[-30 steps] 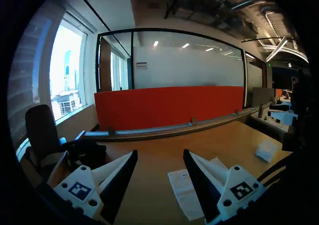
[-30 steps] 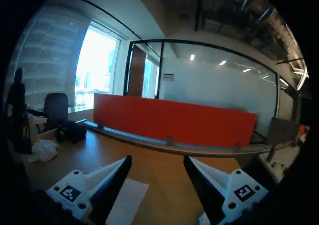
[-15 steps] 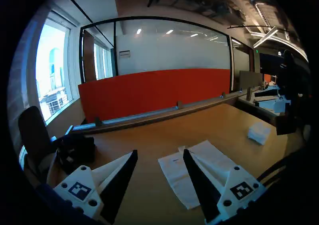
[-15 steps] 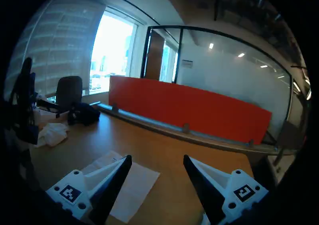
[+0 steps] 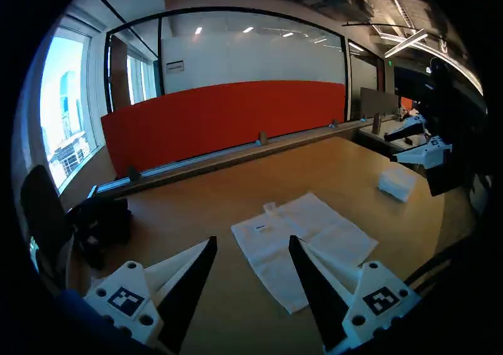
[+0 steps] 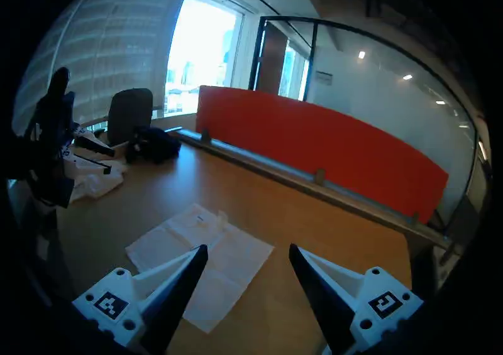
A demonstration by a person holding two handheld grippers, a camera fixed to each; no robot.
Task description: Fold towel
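White and thin, the towel point(image 5: 305, 245) lies flat on the wooden table point(image 5: 352, 166) just beyond the spread, empty left gripper point(image 5: 251, 239) and right gripper point(image 6: 247, 247), probably light and limp, best pinched at its near corners.

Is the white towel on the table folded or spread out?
Spread out: the towel lies flat on the table as one open sheet.

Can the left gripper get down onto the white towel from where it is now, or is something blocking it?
Probably yes. The left gripper is open, and the towel lies flat on the table just ahead of its fingertips, with nothing between them.
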